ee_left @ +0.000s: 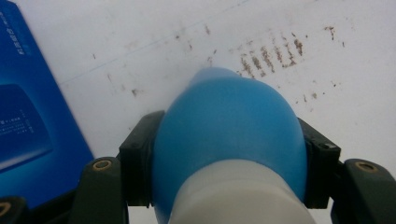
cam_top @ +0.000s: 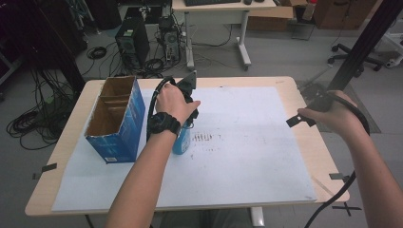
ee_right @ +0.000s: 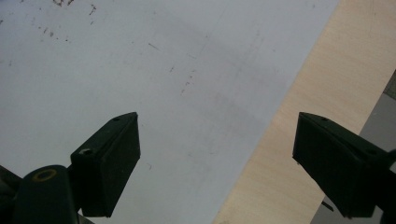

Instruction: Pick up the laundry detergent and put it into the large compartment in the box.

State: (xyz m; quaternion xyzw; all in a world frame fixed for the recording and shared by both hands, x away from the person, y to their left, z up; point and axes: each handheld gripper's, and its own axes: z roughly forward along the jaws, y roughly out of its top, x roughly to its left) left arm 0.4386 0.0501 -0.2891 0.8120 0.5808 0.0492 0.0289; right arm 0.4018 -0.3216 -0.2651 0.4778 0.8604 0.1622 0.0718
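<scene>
A blue bulb-shaped object (ee_left: 224, 116) with a white lower part sits squeezed between the two black jaws of my left gripper (ee_left: 229, 154). In the high view this blue object (cam_top: 181, 141) stands on the white sheet (cam_top: 247, 161) just right of the blue box (cam_top: 116, 124), under my left gripper (cam_top: 186, 124) and hand. My right gripper (ee_right: 219, 140) is open with nothing between its fingers, hovering over the boundary of the white sheet and the bare wood. From above, my right gripper (cam_top: 303, 118) is at the table's right edge.
The blue box is open at the top, with cardboard dividers inside. Brown smudges (cam_top: 204, 137) mark the sheet right of the blue object. The wooden table (cam_top: 311, 152) ends close to my right hand. Computers and cables lie on the floor beyond.
</scene>
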